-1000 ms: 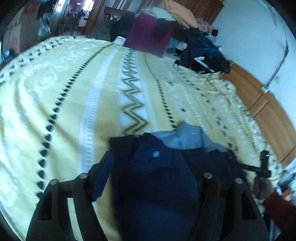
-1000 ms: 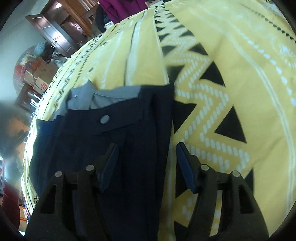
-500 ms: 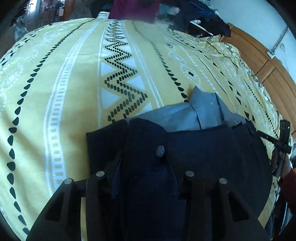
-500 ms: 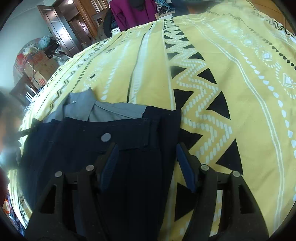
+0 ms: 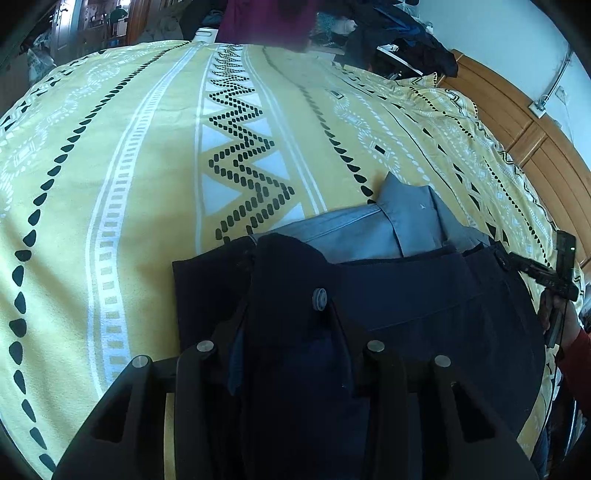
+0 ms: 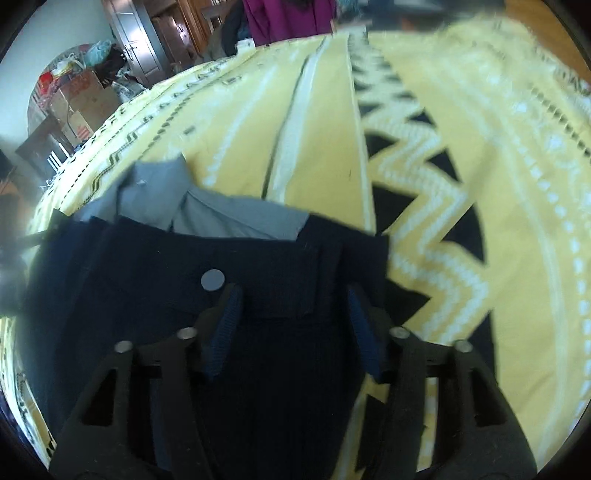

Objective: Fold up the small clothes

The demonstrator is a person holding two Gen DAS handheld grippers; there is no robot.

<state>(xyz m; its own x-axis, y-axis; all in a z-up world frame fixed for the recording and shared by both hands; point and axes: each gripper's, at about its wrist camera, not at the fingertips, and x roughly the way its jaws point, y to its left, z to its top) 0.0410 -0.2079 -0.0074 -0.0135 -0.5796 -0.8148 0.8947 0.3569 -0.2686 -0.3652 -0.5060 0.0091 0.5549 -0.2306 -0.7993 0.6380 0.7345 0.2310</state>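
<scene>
A small dark navy garment (image 5: 424, 295) with a grey button (image 5: 319, 299) lies on the yellow patterned bedspread (image 5: 147, 166). Grey cloth (image 5: 369, 232) shows at its far edge. My left gripper (image 5: 291, 343) is shut on a raised fold of the navy fabric, which bunches up between its fingers (image 5: 236, 332). In the right wrist view the same garment (image 6: 129, 277) and button (image 6: 212, 280) lie under my right gripper (image 6: 295, 328). That gripper is open, and its blue pads (image 6: 225, 325) straddle the flat waistband without pinching it.
A hand in a red sleeve holds a black device (image 5: 554, 273) at the garment's right edge. Wooden panelling (image 5: 535, 147) runs along the right. Piled clothes (image 5: 399, 33) and a magenta garment (image 6: 288, 18) sit beyond the bed. Boxes (image 6: 77, 99) stand at the left.
My left gripper's jaws have narrowed from wide open onto a fold of navy fabric, which now stands raised. My right gripper has slid forward toward the waistband and stays open.
</scene>
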